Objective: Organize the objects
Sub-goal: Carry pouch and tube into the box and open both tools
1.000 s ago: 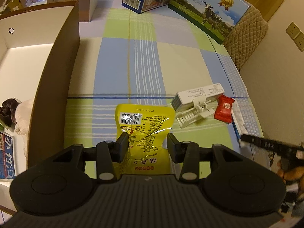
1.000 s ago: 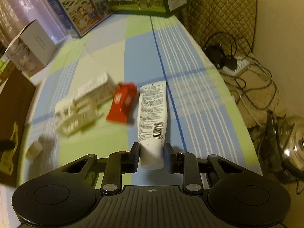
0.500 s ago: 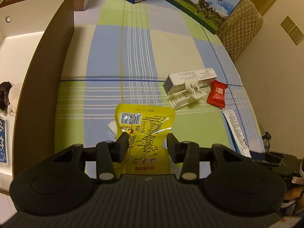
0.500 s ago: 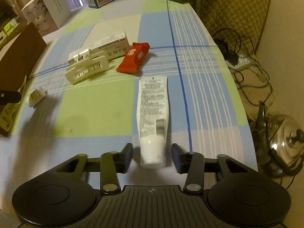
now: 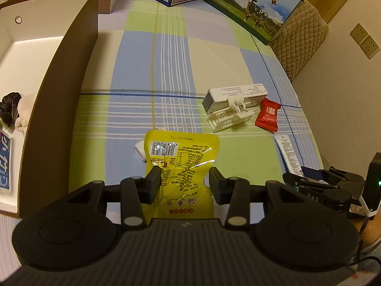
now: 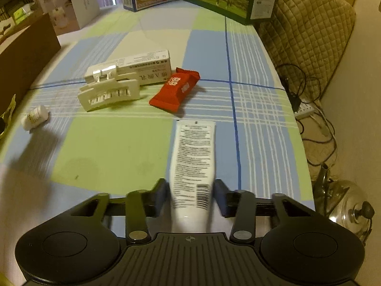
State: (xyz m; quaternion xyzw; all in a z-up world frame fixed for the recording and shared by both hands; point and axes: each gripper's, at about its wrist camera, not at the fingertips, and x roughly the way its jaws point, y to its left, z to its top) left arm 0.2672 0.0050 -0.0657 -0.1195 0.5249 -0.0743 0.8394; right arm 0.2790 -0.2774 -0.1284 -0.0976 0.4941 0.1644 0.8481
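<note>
My left gripper is shut on a yellow snack pouch, pinching its lower half so it hangs above the checked tablecloth. A small white bottle lies just behind the pouch. In the right wrist view a white tube lies lengthwise on the cloth, its near end between the jaws of my right gripper. Those jaws are closing, with a thin gap still showing beside each pad. From the left wrist view, the right gripper sits at the far right, by the tube.
A white hair clip, a long white box and a red candy wrapper lie mid-table. A brown-walled open box stands at the left. Milk cartons line the back. A kettle and cables sit beyond the right edge.
My right gripper let go of the tube's end, slid forward along the tube and rolled level; its jaws are now narrower again. The left gripper drifted with the pouch still held.
</note>
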